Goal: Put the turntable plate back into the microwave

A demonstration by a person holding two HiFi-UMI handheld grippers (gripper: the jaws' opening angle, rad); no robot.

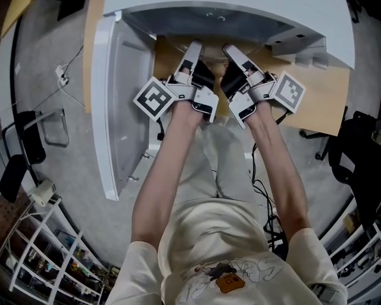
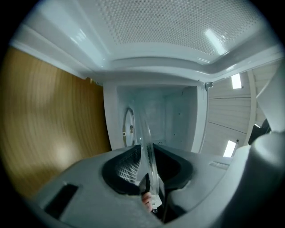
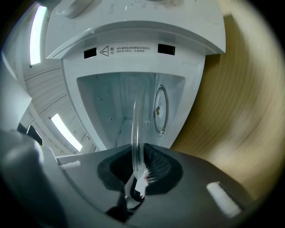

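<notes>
The clear glass turntable plate (image 2: 148,147) shows edge-on in both gripper views, its rim running out from between the jaws toward the microwave's open cavity (image 2: 169,113). My left gripper (image 2: 150,171) is shut on the plate's rim. On the opposite rim, my right gripper (image 3: 137,171) is shut on the plate (image 3: 135,129). A round roller ring (image 3: 160,109) lies on the cavity floor ahead. From the head view, the left gripper (image 1: 194,50) and the right gripper (image 1: 230,52) point side by side into the white microwave (image 1: 238,18); the glass between them is hard to make out there.
The microwave door (image 1: 119,107) hangs wide open to the left. The microwave stands on a wooden table (image 1: 324,89). A black chair (image 1: 357,149) is at the right, a white wire rack (image 1: 41,244) at the lower left, cables (image 1: 262,196) on the floor.
</notes>
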